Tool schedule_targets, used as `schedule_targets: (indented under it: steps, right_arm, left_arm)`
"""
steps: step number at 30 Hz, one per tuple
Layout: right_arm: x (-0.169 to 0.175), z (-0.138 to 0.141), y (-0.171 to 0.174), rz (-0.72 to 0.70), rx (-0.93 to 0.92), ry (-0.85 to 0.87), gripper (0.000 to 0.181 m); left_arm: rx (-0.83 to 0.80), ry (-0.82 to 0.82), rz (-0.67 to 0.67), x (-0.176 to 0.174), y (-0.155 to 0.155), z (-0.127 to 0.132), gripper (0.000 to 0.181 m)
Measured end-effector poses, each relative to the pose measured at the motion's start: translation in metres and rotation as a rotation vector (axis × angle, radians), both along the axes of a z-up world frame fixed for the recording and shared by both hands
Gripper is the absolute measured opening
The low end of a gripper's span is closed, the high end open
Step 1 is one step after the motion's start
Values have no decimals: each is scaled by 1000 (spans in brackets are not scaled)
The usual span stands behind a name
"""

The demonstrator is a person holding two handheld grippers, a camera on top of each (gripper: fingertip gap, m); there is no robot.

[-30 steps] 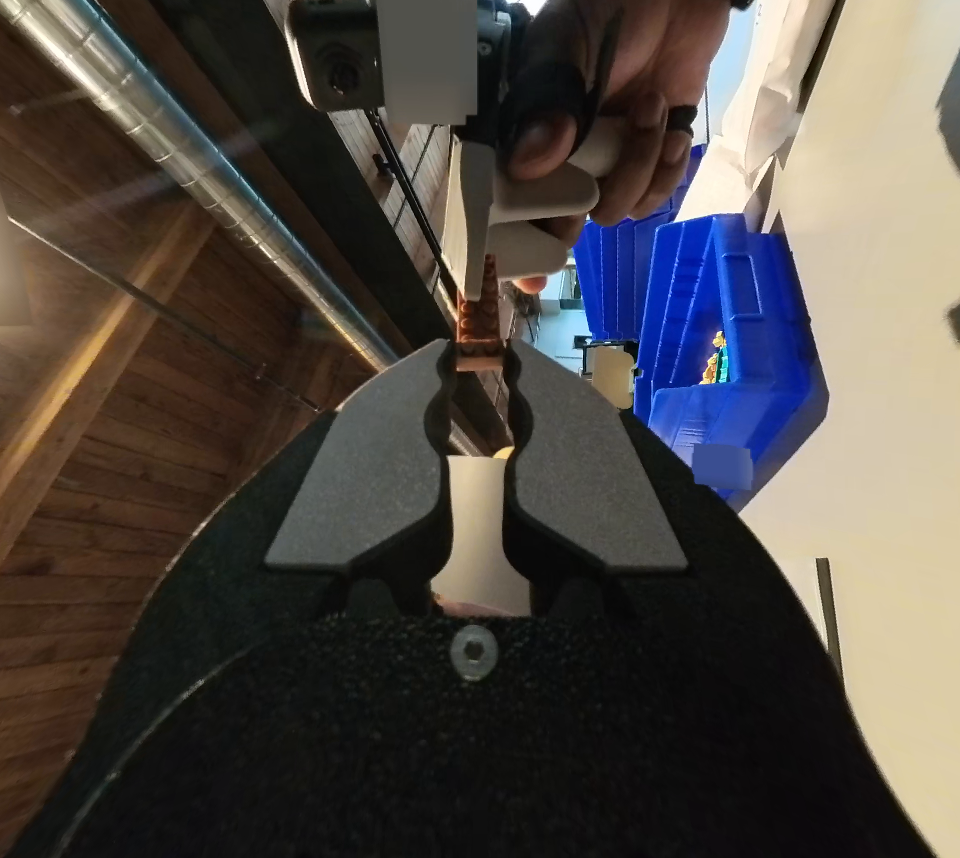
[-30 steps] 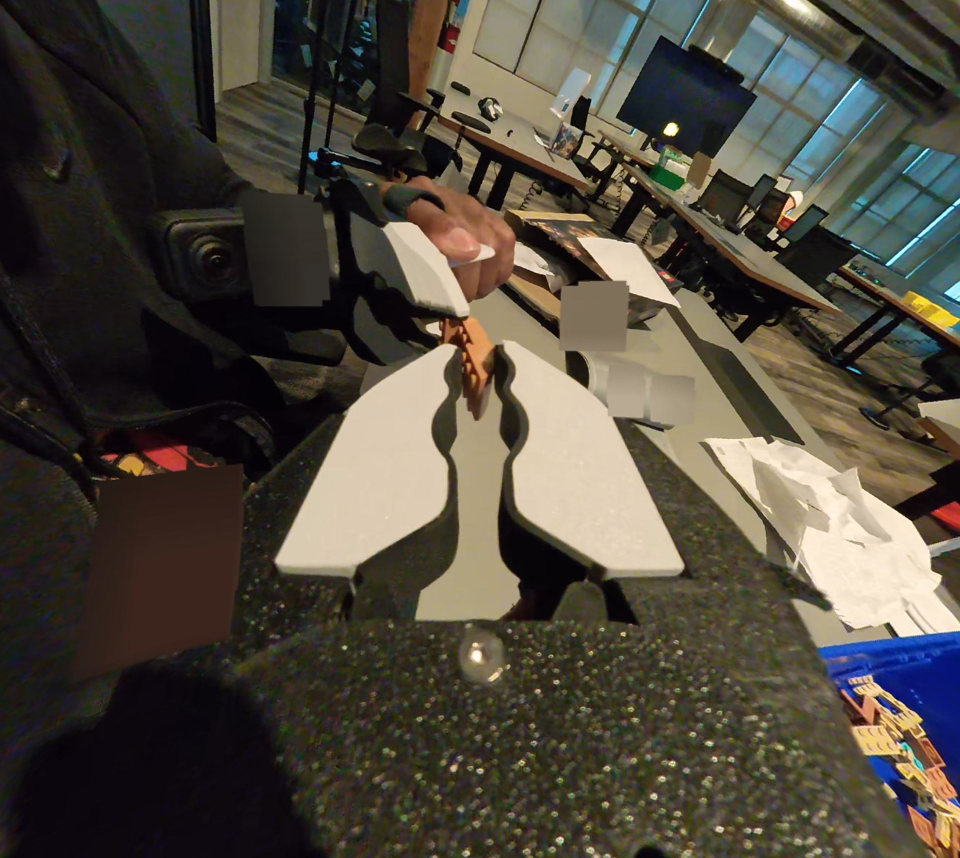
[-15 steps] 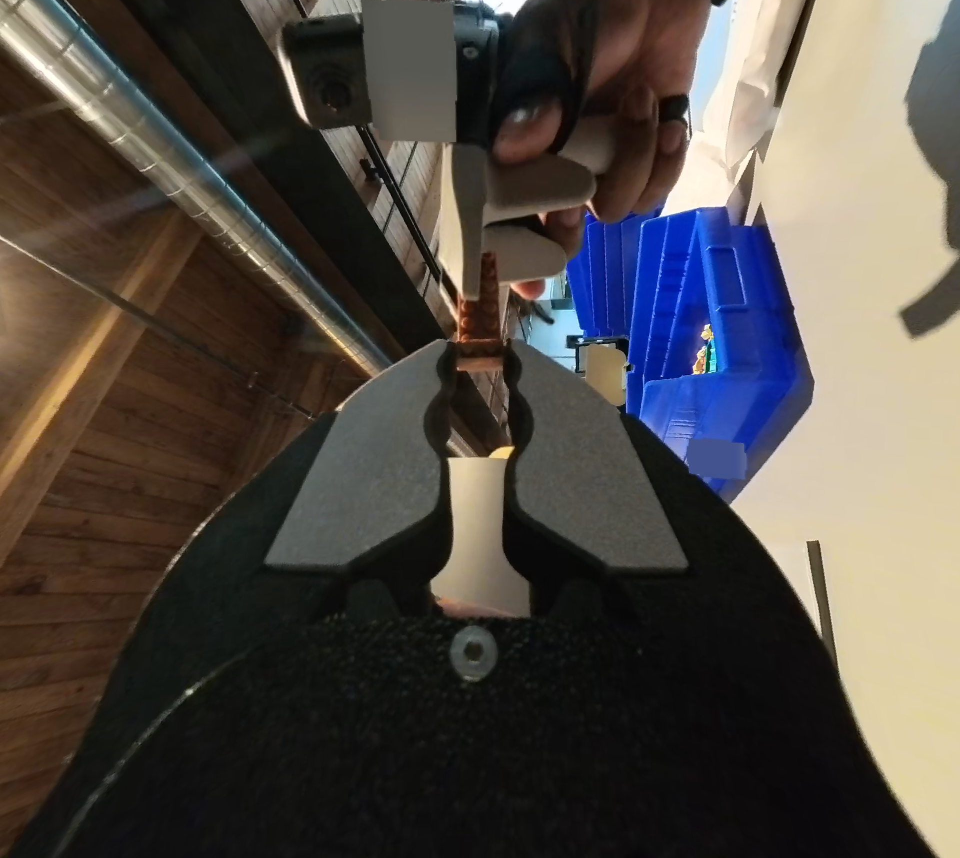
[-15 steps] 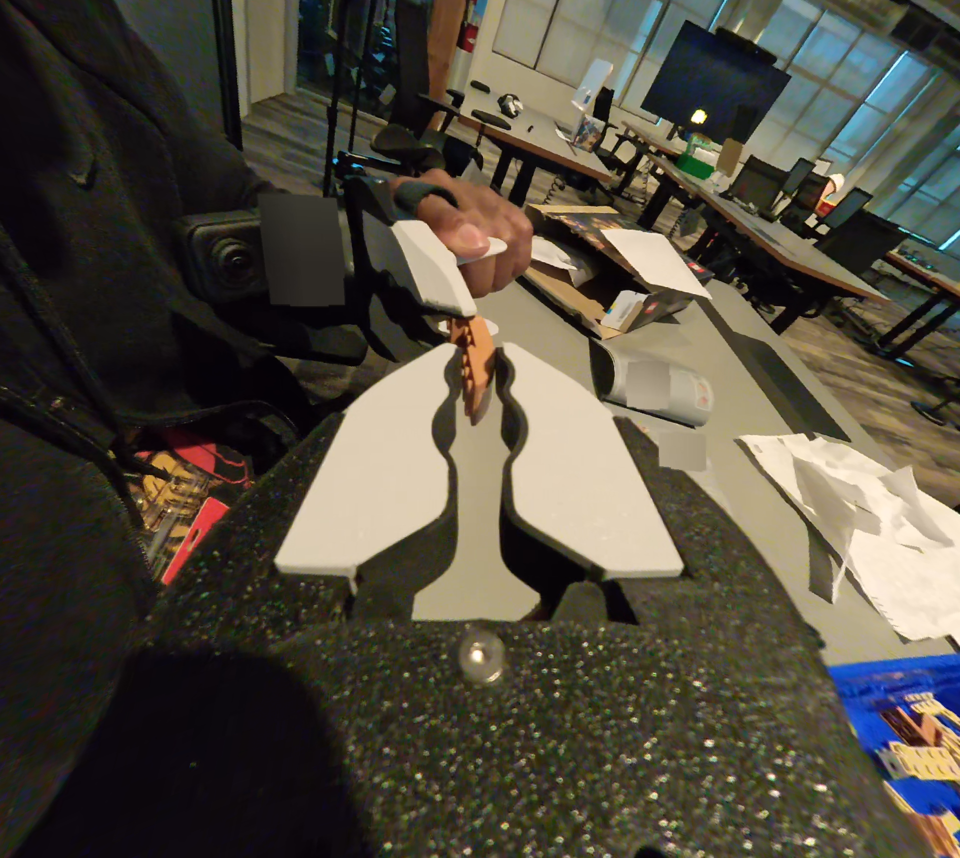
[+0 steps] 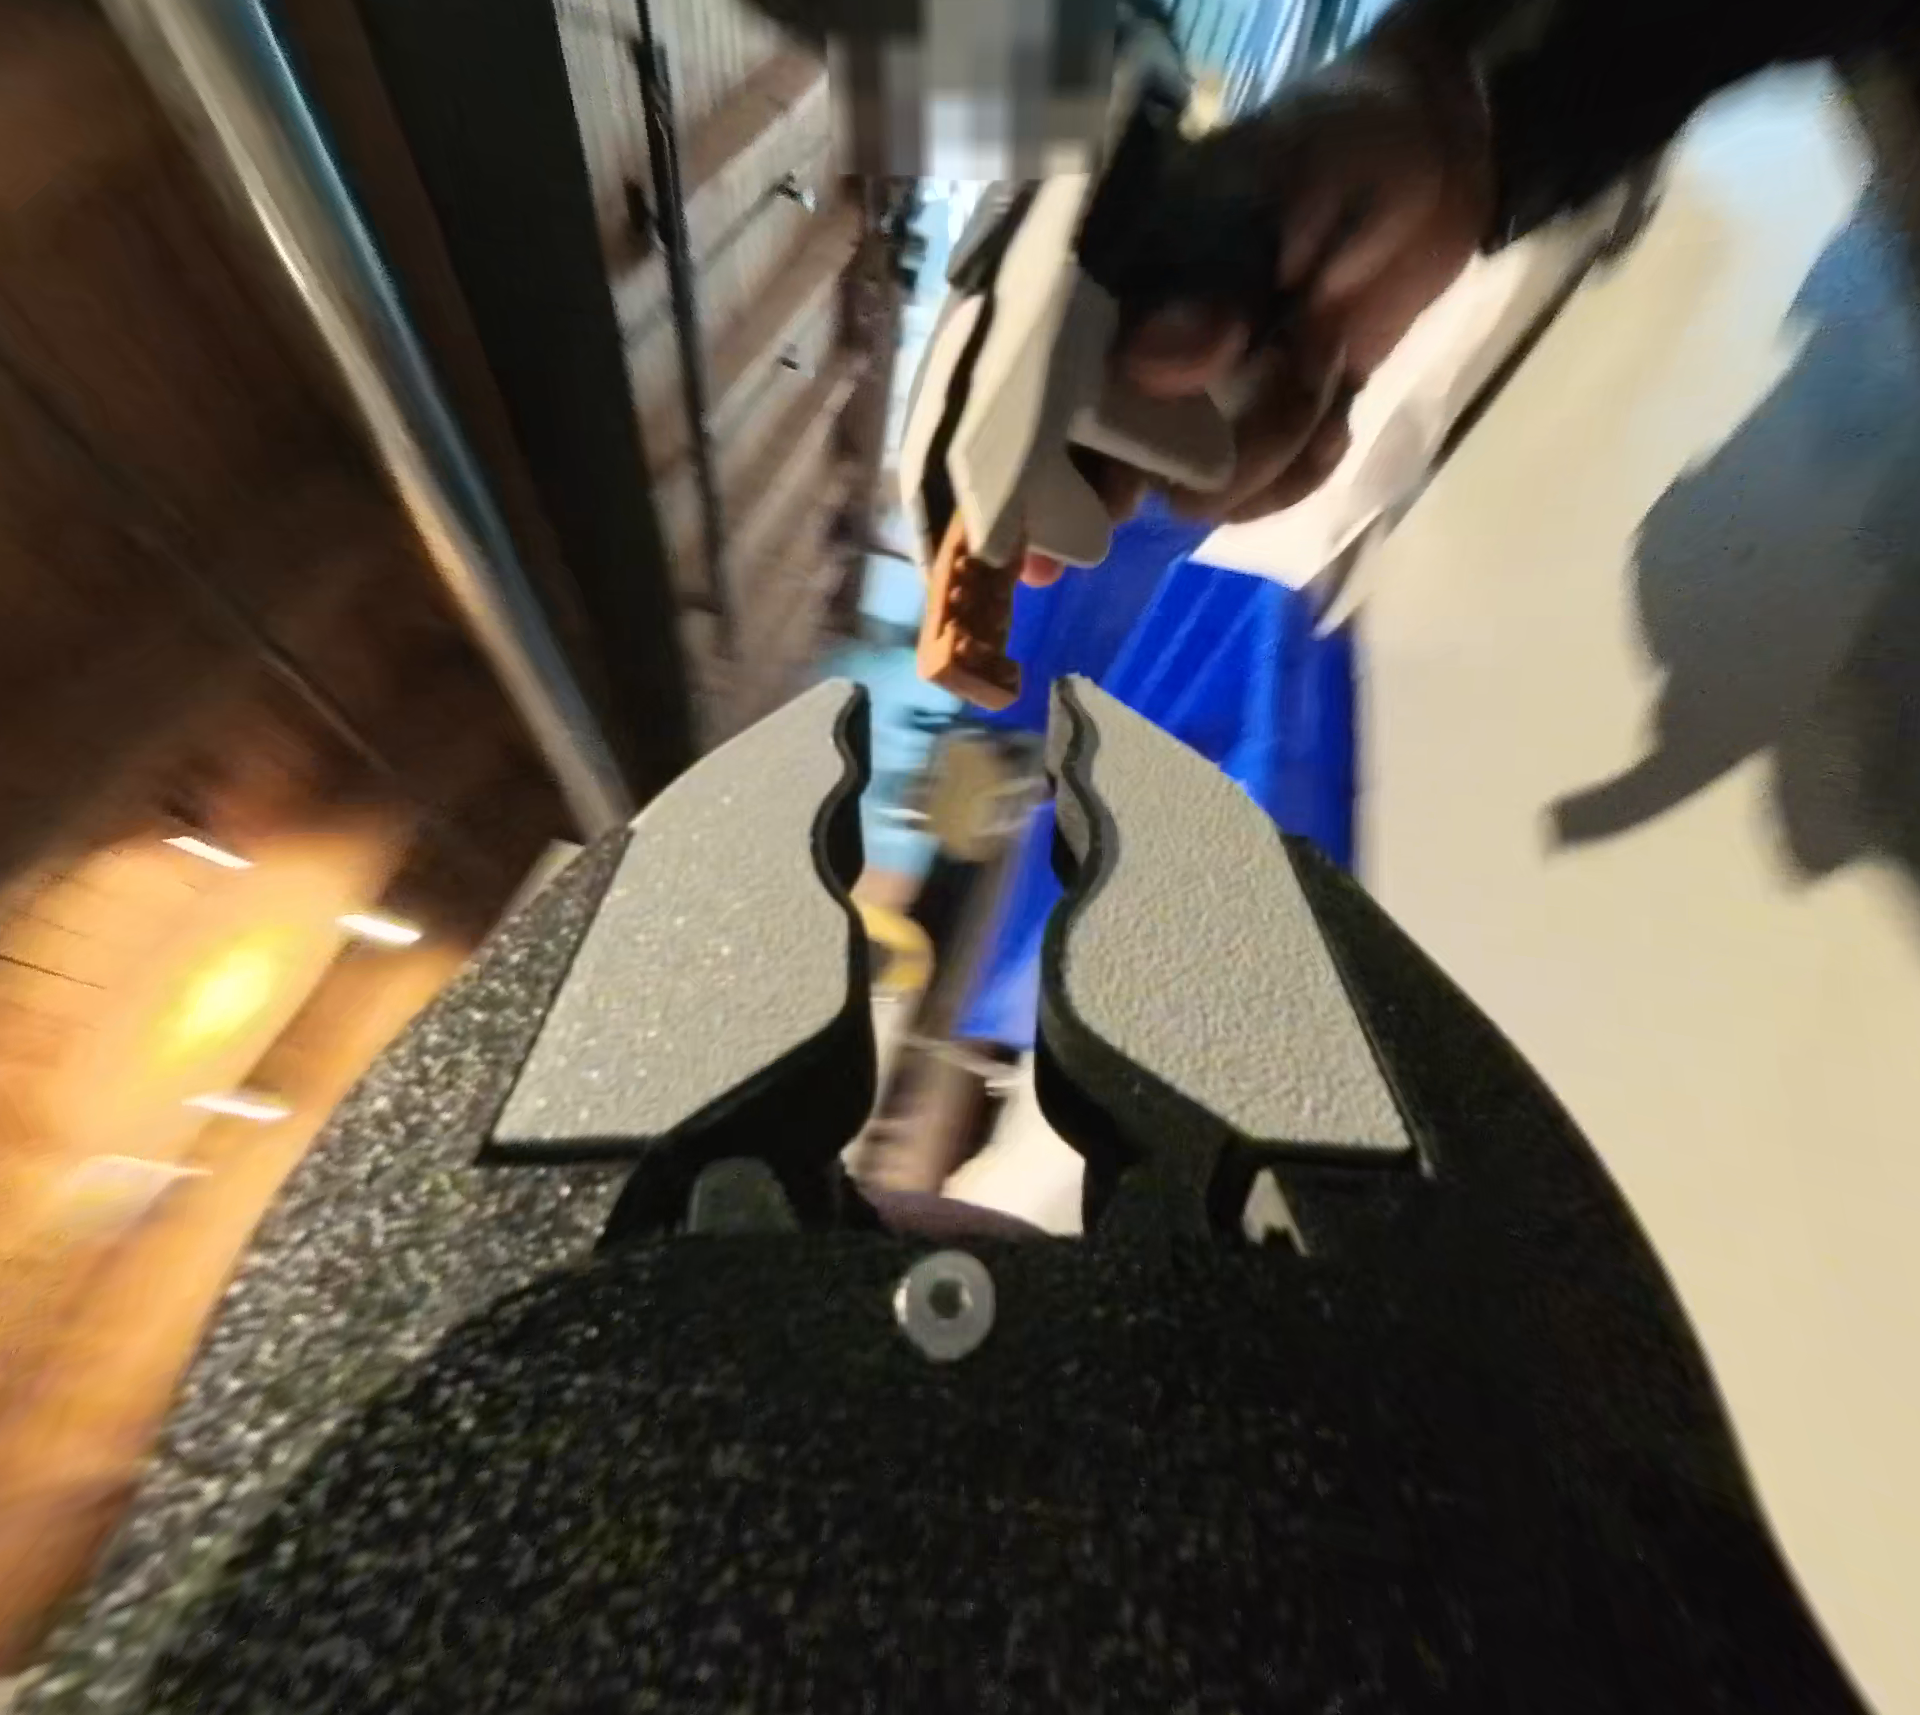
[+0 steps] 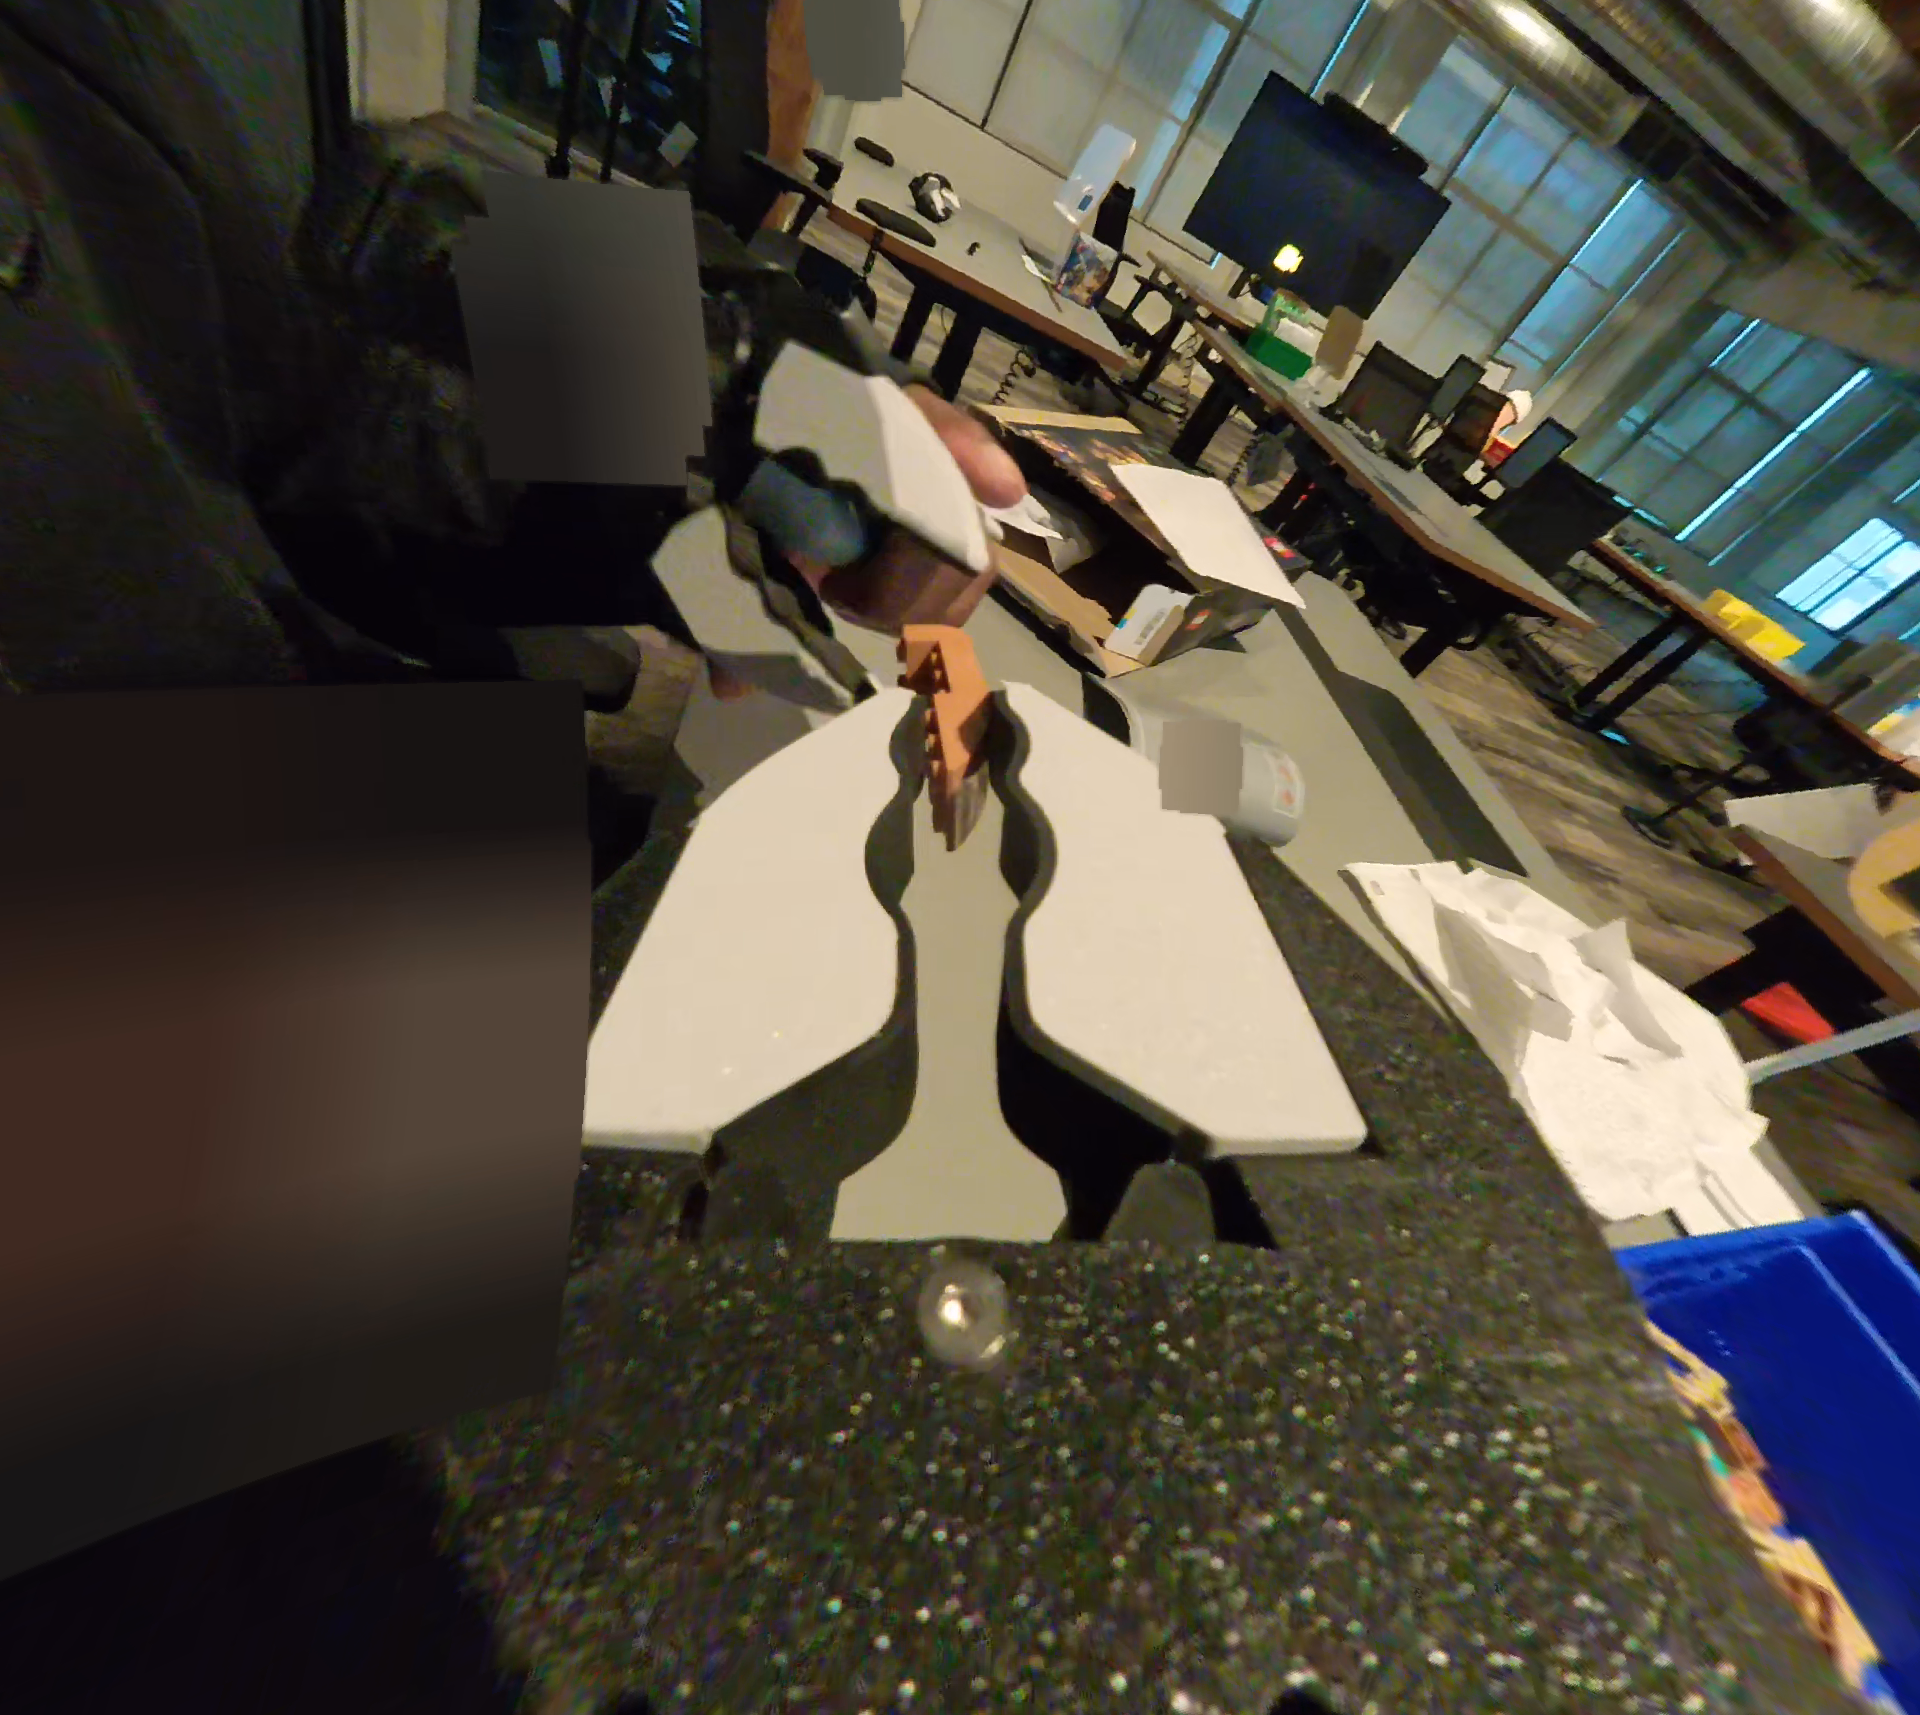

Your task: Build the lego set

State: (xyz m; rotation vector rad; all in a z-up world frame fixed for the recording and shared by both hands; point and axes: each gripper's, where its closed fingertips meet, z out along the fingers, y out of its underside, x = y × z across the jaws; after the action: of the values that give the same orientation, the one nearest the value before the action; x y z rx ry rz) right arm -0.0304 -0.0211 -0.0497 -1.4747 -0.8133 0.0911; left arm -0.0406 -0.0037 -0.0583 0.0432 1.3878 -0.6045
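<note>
A brown studded lego piece [image 6: 948,756] sits clamped between the tips of my right gripper [image 6: 952,709], held in the air above the grey table [image 6: 1351,730]. My left gripper [image 5: 958,699] is open and empty. The brown piece [image 5: 966,631] hangs just beyond its tips, apart from them, in the right gripper [image 5: 1003,522], which a hand holds. In the right wrist view the left gripper [image 6: 914,621] stands open just behind the piece. The left wrist view is motion-blurred.
Blue bins [image 5: 1195,730] stand on the table; one with loose pieces is at the lower right [image 6: 1818,1353]. Crumpled white paper [image 6: 1558,1021], an open cardboard box [image 6: 1122,564] and a lying cylinder [image 6: 1247,782] are on the table. A person's dark jacket fills the left. The tips of both grippers are at nearly the same place.
My left gripper has opened, let go of the brown piece and drawn back from it. The right gripper keeps hold of the piece.
</note>
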Motion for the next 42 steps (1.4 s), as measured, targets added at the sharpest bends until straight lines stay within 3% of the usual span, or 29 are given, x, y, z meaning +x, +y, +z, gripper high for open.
schedule_targets:
  steps: [1, 4, 6, 11, 22, 30, 36, 39, 42]
  right_arm:
    - [0, 0, 0, -6, 8, -20, 10]
    - [0, -3, 2, -30, 9, -74, 10]
    - [1, -6, 4, -56, 4, -112, 10]
    - [3, -11, 6, -103, -13, -195, 11]
    - [1, -19, 9, -140, -50, -268, 10]
    - [2, -24, 10, -149, -70, -302, 10]
    - [1, -27, 11, -146, -82, -270, 11]
    - [10, -20, 15, -191, -76, -192, 41]
    - [18, -20, 16, -194, -120, -71, 49]
  left_arm:
    - [-94, 64, -34, 0, 1, 1, 33]
    - [-355, 346, -135, 3, 0, -2, 33]
    - [-455, 447, -105, 8, 6, 1, 34]
    - [-437, 612, -38, 9, 1, -2, 35]
    - [-242, 702, 125, 19, -3, -10, 23]
    - [-174, 791, 160, 22, -4, -22, 9]
    - [-250, 846, 114, 21, -5, -28, 8]
    - [-357, 842, 81, 22, -4, -29, 8]
    - [-597, 862, -17, 22, -2, -31, 8]
